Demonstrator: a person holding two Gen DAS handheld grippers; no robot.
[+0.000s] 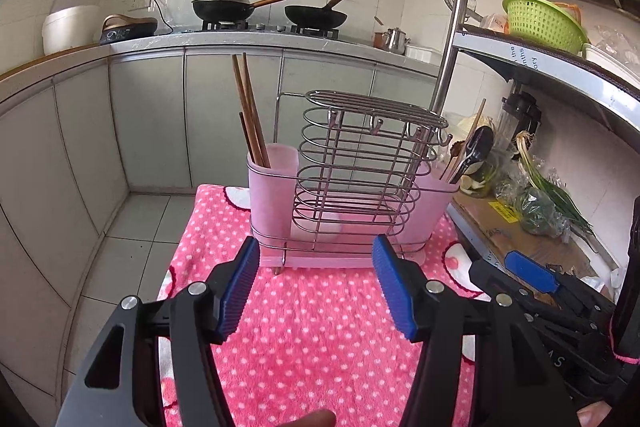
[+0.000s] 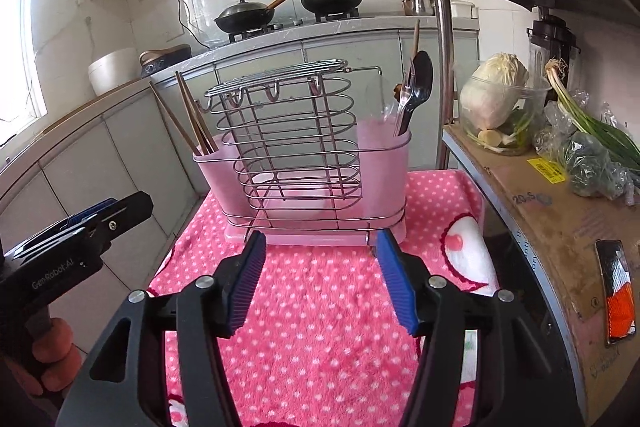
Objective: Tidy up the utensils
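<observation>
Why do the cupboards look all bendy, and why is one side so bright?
Left wrist view: the fisheye lens bows the grey cupboard doors and darkens the corners; the pink plastic utensil holder with its wire rack stays sharp. Right wrist view: daylight from the window washes out the left edge, and the pink polka-dot towel looks slightly soft up close.

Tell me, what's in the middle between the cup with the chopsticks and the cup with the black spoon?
A wire basket stands between the chopsticks and the black spoon; it looks empty. Both wrist views show it.
</observation>
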